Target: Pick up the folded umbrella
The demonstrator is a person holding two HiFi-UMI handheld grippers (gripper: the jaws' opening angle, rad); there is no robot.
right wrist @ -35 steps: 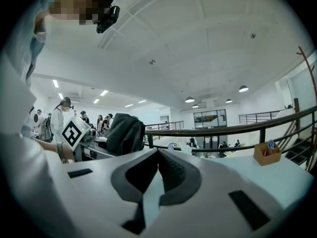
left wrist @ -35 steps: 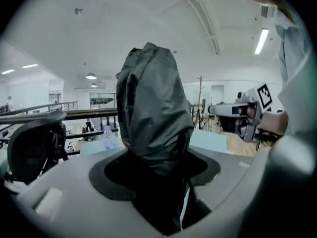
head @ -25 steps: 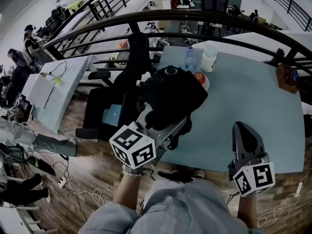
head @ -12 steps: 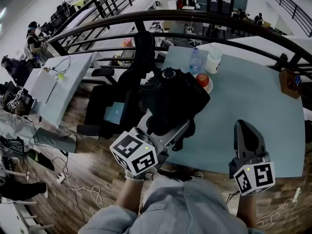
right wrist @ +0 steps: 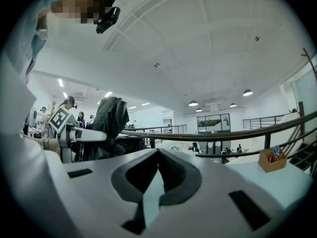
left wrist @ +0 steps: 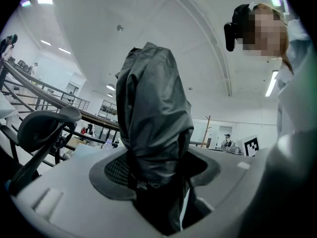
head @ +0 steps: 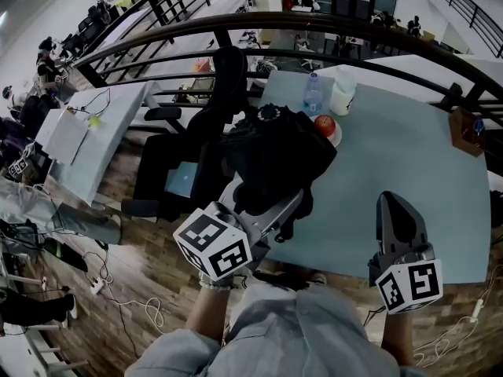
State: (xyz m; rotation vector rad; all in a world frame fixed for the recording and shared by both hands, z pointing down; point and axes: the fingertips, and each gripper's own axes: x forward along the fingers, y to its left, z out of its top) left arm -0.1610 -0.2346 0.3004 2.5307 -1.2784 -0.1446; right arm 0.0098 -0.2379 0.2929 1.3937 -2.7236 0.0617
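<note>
Umbrella, folded, black cloth bunched and creased, held off the table above its near left corner. Clamped low down between the jaws of the left gripper, pads pressed into the cloth on both sides, bulk of the bundle standing up past the jaw tips. Left forearm coming up from below the table's near edge, gripper tilted forward and to the right, marker cube nearest the wrist.

Right gripper over the table's near right edge, pointing away across the top, jaws closed tip to tip with nothing between them. Right forearm straight beneath it.

On the table's far left part, beyond the umbrella: small plate carrying a round red fruit; clear water bottle upright; white cup just beside the bottle, contents not visible. At the table's right edge, wooden box holding something blue.

Off the table's left side, black office chair. Beyond the table's far edge, dark curved railing.

Count: one umbrella, two grippers, one plate, one fruit, one bottle, one cup, one box.
</note>
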